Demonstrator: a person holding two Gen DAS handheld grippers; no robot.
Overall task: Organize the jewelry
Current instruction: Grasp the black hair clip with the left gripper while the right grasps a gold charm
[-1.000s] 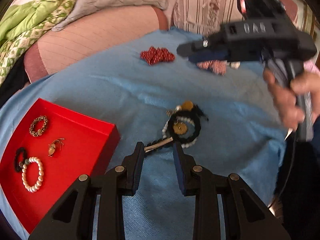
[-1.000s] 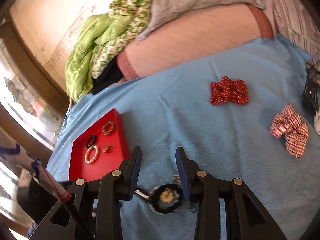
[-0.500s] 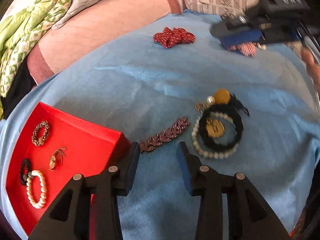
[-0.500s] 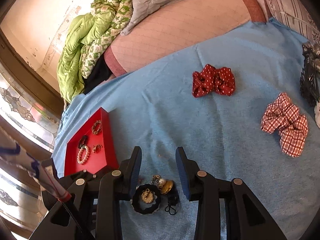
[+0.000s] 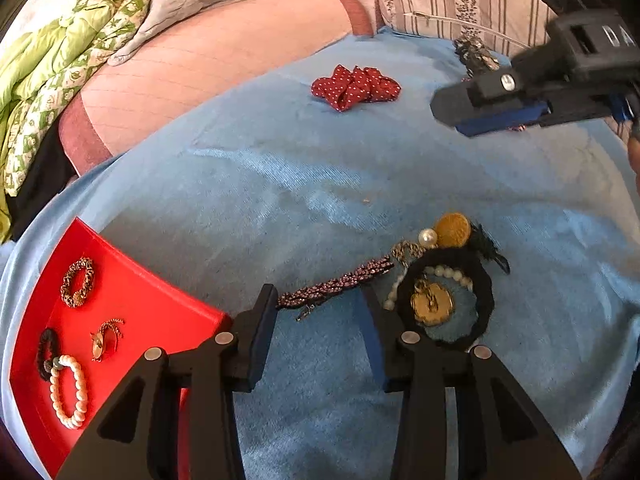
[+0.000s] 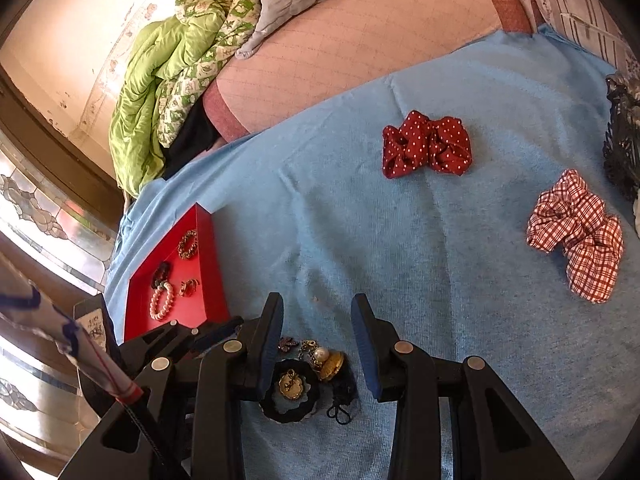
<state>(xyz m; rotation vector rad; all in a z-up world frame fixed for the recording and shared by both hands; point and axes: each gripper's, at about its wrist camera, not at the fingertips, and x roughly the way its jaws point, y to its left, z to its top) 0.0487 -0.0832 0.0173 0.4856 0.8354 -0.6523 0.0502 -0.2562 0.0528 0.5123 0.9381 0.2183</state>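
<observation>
Beaded bracelet [image 5: 336,284], dark purple, stretched straight

The left gripper [image 5: 318,306] has let go of the dark braided bracelet [image 5: 336,285]; a second ago its jaws pinched one end, now they stand apart and the bracelet lies stretched out on the blue cloth [image 5: 280,184], pulled left from the jewelry pile [image 5: 444,280]; the right gripper [image 6: 318,312] has dropped nearer that pile.

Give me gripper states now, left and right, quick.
Left gripper: open, holding nothing; the dark beaded bracelet lies on the cloth between its fingertips.
Right gripper: open, empty, above the jewelry pile.
</observation>
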